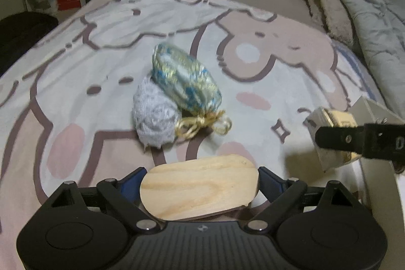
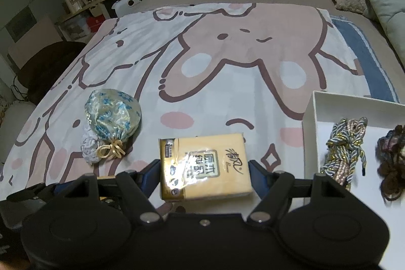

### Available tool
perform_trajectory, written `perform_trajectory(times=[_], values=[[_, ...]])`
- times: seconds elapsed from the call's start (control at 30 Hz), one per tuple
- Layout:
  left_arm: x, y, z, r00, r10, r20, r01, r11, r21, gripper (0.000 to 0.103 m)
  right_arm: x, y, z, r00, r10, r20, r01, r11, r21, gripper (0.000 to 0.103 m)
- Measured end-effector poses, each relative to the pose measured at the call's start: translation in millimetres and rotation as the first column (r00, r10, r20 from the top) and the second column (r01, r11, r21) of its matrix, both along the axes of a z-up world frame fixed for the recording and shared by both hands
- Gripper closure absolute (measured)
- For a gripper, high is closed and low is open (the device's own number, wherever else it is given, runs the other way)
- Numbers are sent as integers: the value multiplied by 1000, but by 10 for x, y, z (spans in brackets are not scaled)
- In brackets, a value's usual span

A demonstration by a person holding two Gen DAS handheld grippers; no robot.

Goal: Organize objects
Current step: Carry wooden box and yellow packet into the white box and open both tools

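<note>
Glossy film on the tissue pack (image 2: pixel 205 166), clenched between the right gripper (image 2: pixel 205 176) jaws above the bed (image 2: pixel 253 98) near the white box (image 2: pixel 310 123), could let it slip, while the left gripper (image 1: pixel 200 184) jaws grasp a wooden piece (image 1: pixel 200 191) just as openly.

The board (image 1: pixel 200 187) is pale wood with tan grain streaks. The pouch (image 2: pixel 112 115) is silvery-green brocade with bright blue flowers, tied with a gold cord (image 2: pixel 112 152); the yarn ball (image 1: pixel 154 115) beside it is pale lavender-grey. The tissue pack (image 2: pixel 205 166) is yellow-tan with a grey label and dark characters (glare whitens its wrap). The sheet (image 2: pixel 227 62) is white with pink cartoon figures outlined in brown. The box (image 2: pixel 310 133) is white; its rope (image 2: pixel 341 148) mixes blue-grey, pink and gold, next to dark brown yarn (image 2: pixel 391 168).
</note>
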State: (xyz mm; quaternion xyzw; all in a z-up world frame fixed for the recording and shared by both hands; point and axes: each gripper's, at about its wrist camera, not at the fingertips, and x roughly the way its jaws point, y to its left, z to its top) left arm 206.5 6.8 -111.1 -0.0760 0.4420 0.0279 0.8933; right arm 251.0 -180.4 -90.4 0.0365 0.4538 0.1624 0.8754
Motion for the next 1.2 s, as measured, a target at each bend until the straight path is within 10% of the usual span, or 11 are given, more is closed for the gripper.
perform_trajectory(times=[0.6,1.2], values=[[-292,-322,864,973,-127,194,126,992,15,11,-420,-502,600,992,-60,113,61,998,-8,29],[-723,-1486,1111,921,-320,225,335,941,-35,11,-1003,-1799,994,962,-213,171,220,975,-22,29]])
